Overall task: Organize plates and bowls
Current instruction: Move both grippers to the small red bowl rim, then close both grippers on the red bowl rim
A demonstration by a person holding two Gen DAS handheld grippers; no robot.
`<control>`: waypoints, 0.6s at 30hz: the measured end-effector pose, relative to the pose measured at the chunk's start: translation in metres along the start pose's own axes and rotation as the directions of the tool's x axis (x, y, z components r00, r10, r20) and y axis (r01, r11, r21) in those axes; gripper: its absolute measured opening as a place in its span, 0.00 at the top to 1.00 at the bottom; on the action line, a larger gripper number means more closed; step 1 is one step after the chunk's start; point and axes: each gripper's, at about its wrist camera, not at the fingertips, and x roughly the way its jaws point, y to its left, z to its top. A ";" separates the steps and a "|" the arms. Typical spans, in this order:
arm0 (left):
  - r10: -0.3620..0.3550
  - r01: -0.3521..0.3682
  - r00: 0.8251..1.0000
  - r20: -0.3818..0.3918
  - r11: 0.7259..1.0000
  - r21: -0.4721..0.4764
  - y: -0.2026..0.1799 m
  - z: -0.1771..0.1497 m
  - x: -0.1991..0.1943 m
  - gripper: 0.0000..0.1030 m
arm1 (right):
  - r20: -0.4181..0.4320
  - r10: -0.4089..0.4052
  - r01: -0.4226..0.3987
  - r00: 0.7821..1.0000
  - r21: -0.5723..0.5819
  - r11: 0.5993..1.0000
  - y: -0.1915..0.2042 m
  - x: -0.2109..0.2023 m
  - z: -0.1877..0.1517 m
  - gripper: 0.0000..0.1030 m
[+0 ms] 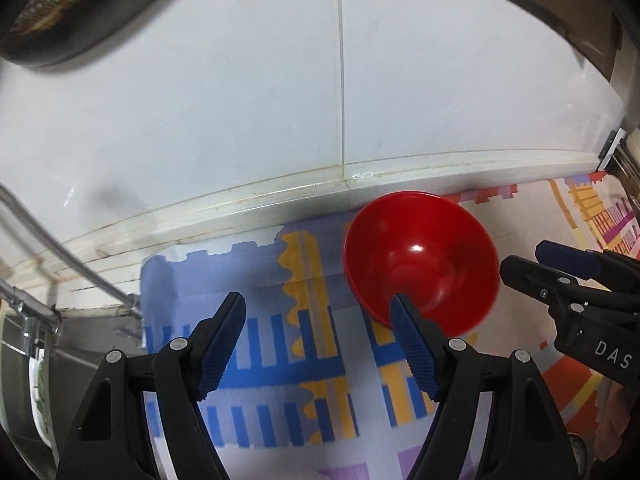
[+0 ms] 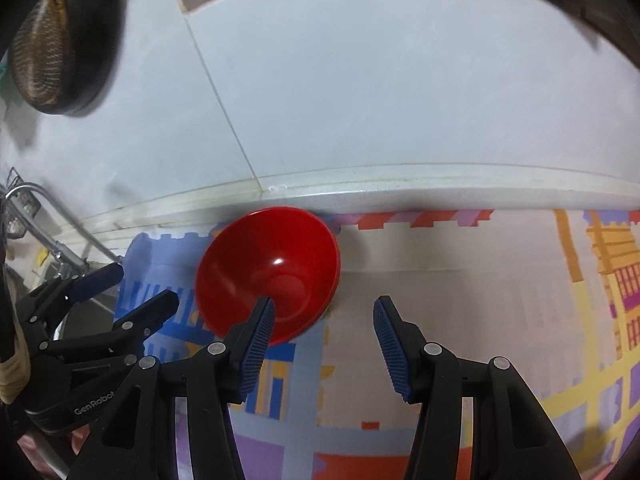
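The right claw reads "DAS"; the left claw reads "GenRobot".

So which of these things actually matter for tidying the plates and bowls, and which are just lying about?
Part of the job:
- red bowl, tilted on the mat
- left hand-held gripper, open
- right hand-held gripper, open

Just there:
- patterned mat covering the counter
- white tiled wall
- dark strainer hanging on the wall
- sink at the left
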 end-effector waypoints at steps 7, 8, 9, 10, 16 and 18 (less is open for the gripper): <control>-0.033 0.033 0.999 -0.028 0.999 -0.013 0.001 0.009 0.033 0.35 | -0.016 -0.006 0.006 1.000 0.030 1.000 -0.005 0.026 0.005 0.56; -0.038 0.037 0.999 -0.035 0.999 -0.018 0.002 0.010 0.037 0.38 | -0.021 -0.004 0.005 1.000 0.031 1.000 -0.005 0.028 0.006 0.59; -0.046 0.045 0.998 -0.041 0.999 -0.024 0.003 0.011 0.041 0.40 | -0.030 -0.003 0.004 1.000 0.031 1.000 -0.004 0.031 0.007 0.60; -0.053 0.051 0.998 -0.044 0.998 -0.030 0.003 0.012 0.043 0.42 | -0.039 0.003 -0.001 0.999 0.034 0.999 -0.004 0.035 0.007 0.62; -0.090 0.088 0.993 -0.076 0.996 -0.032 0.001 0.013 0.059 0.62 | -0.079 0.013 -0.008 0.997 0.055 0.998 -0.006 0.050 0.006 0.74; -0.118 0.115 0.990 -0.080 0.993 -0.036 -0.001 0.014 0.061 0.69 | -0.090 0.025 -0.019 0.996 0.062 0.998 -0.006 0.054 0.005 0.78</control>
